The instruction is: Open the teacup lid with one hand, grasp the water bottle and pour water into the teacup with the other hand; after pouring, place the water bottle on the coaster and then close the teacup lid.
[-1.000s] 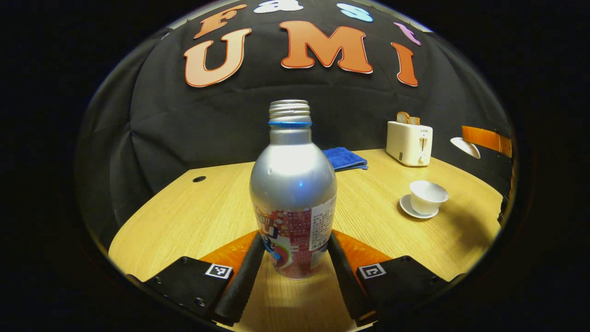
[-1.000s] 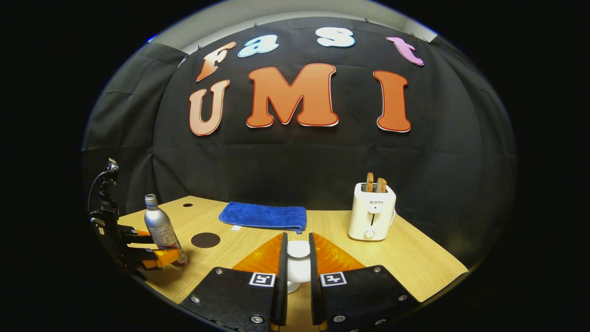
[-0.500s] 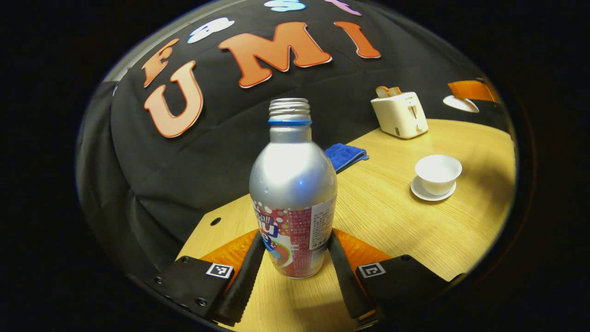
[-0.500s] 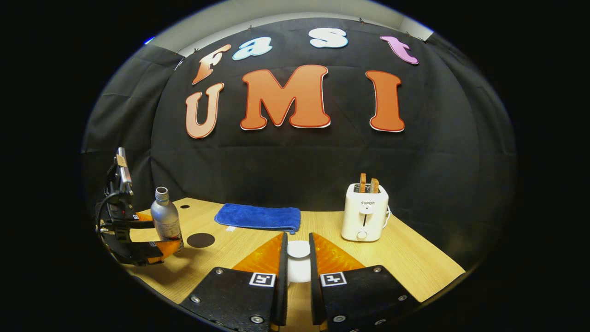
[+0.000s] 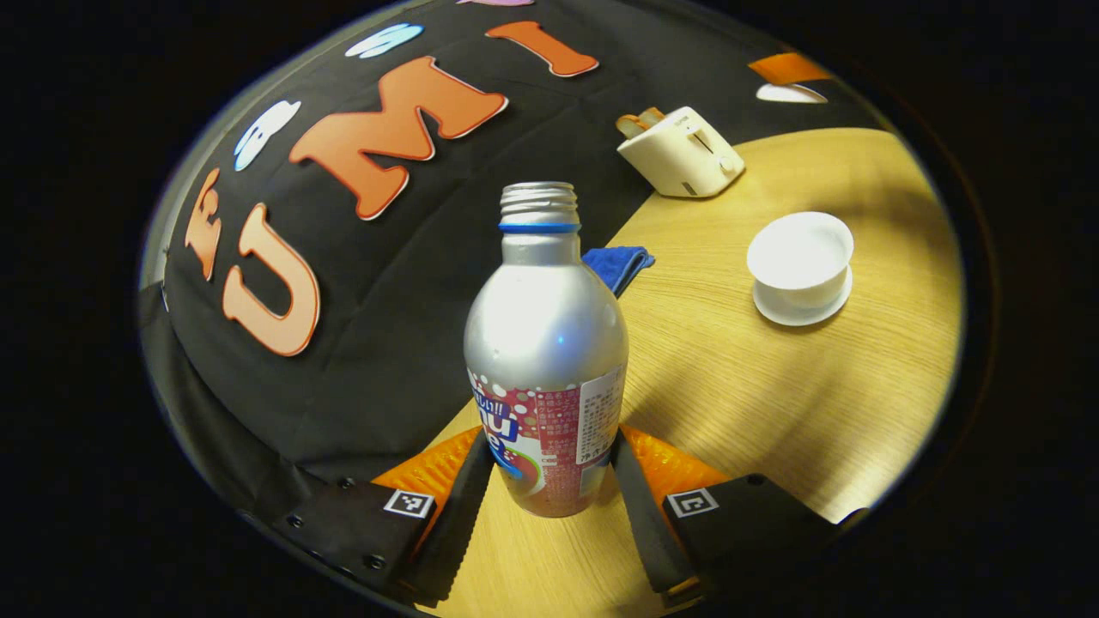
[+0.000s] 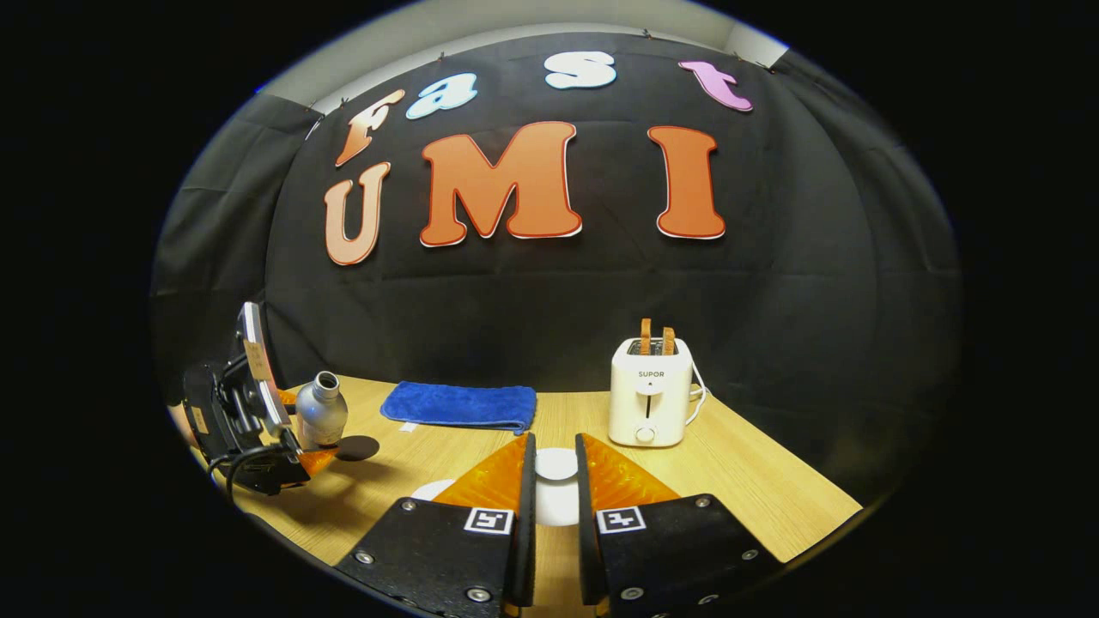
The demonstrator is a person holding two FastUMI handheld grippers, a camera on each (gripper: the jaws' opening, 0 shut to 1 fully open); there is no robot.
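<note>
A silver water bottle with a red label and no cap sits between the fingers of my left gripper, which is shut on its lower body. The left gripper view is rolled; the bottle leans toward the open white teacup on its saucer. In the right gripper view my right gripper is shut on the white teacup lid, held above the table. Far left there, the left gripper carries the tilted bottle over the dark round coaster. A white rim shows beside my right fingers.
A white toaster with two slices of bread stands at the back right of the wooden table. A folded blue towel lies along the back edge. In the left gripper view the toaster and the towel lie beyond the bottle.
My left gripper has lifted the bottle off the table and tilted it toward the teacup, coming nearer to it. The right gripper keeps the lid and has barely shifted.
</note>
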